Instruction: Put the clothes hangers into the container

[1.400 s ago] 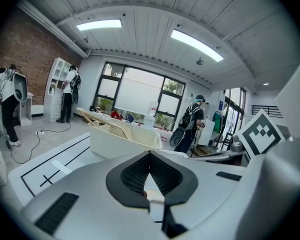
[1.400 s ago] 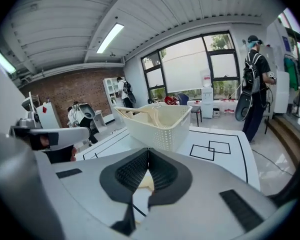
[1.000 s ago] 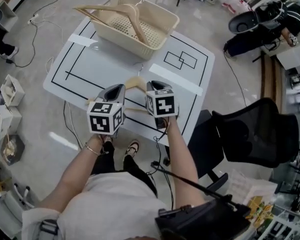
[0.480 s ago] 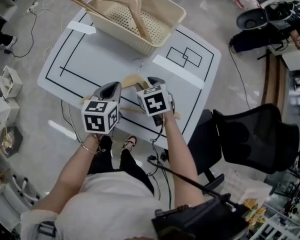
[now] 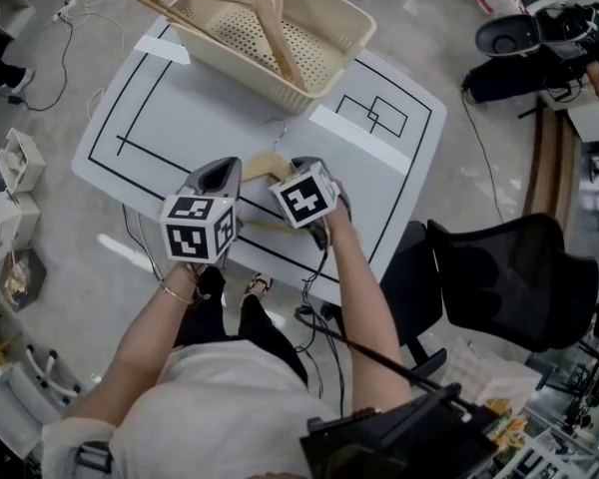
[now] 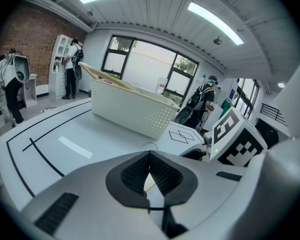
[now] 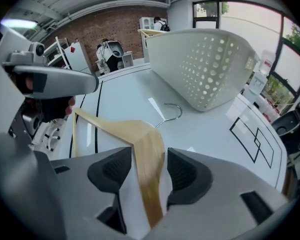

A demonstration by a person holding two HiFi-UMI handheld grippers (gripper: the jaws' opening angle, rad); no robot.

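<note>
A wooden hanger (image 5: 264, 164) lies on the white table (image 5: 180, 108) near its front edge, with its wire hook (image 7: 172, 111) pointing toward the cream basket (image 5: 331, 60). My right gripper (image 7: 142, 171) points steeply down over it. Its jaws have just been opening, and one hanger arm (image 7: 149, 156) runs between the pads without being pressed. My left gripper (image 6: 149, 156) is shut just left of it, above the hanger's left end, and I see nothing gripped. A second wooden hanger (image 5: 258, 10) rests across the basket's rim.
Black lines and white tape strips (image 5: 354, 138) mark the table. A black office chair (image 5: 509, 267) stands to the right, with cables and boxes (image 5: 20, 163) on the floor to the left. People stand far off by the brick wall (image 6: 12, 84).
Both grippers have sunk toward the table over the near hanger. The right gripper's marker cube has rolled and tipped further down. The basket and its hanger have not moved.
</note>
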